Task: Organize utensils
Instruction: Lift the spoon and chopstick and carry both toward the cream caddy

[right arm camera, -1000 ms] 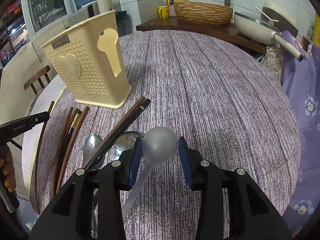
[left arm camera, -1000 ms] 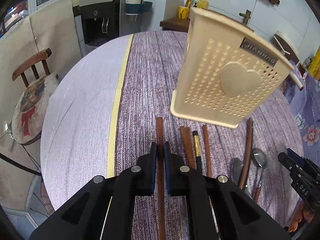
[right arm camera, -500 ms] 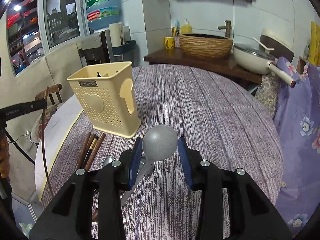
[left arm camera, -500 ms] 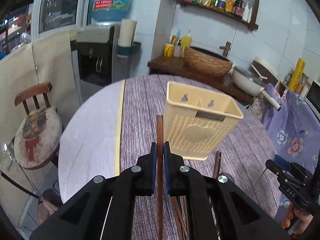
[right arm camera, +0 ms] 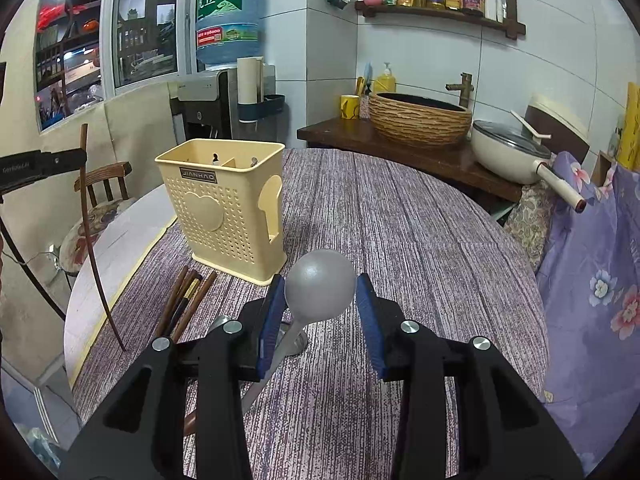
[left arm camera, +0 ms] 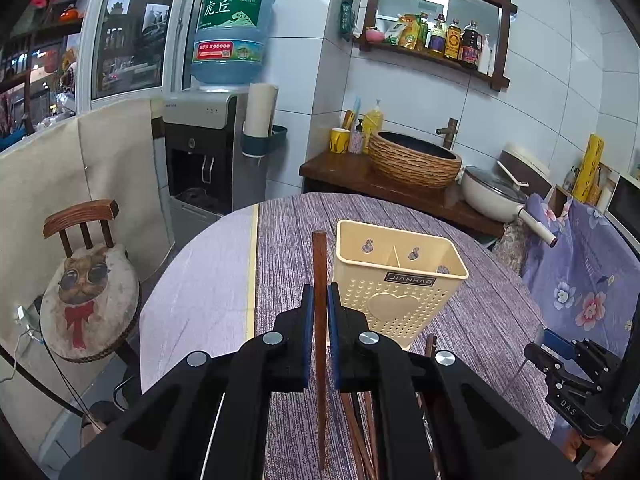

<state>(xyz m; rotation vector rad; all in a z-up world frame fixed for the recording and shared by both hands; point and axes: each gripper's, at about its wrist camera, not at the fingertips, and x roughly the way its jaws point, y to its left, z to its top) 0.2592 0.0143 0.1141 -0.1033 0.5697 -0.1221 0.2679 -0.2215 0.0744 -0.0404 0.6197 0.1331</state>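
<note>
My left gripper (left arm camera: pixel 319 300) is shut on a brown wooden chopstick (left arm camera: pixel 319 280) and holds it up above the table, left of the cream utensil holder (left arm camera: pixel 396 280). From the right wrist view the chopstick (right arm camera: pixel 90 240) hangs from the left gripper (right arm camera: pixel 60 160). My right gripper (right arm camera: pixel 320 296) is shut on a metal spoon (right arm camera: pixel 320 288), bowl up, raised above the table. The holder (right arm camera: pixel 228 208) stands upright left of and beyond it. Several chopsticks (right arm camera: pixel 184 300) lie in front of the holder.
The round table has a purple striped cloth (right arm camera: pixel 400 220). A wooden chair with a cat cushion (left arm camera: pixel 88 280) stands left of it. A counter with a woven basin (right arm camera: pixel 420 116) and a pan (right arm camera: pixel 512 152) lies beyond. A water dispenser (left arm camera: pixel 212 148) is at the back.
Both grippers have risen well above the table with their loads. The chopstick and the spoon left the tabletop, and the holder now shows from above its rim.
</note>
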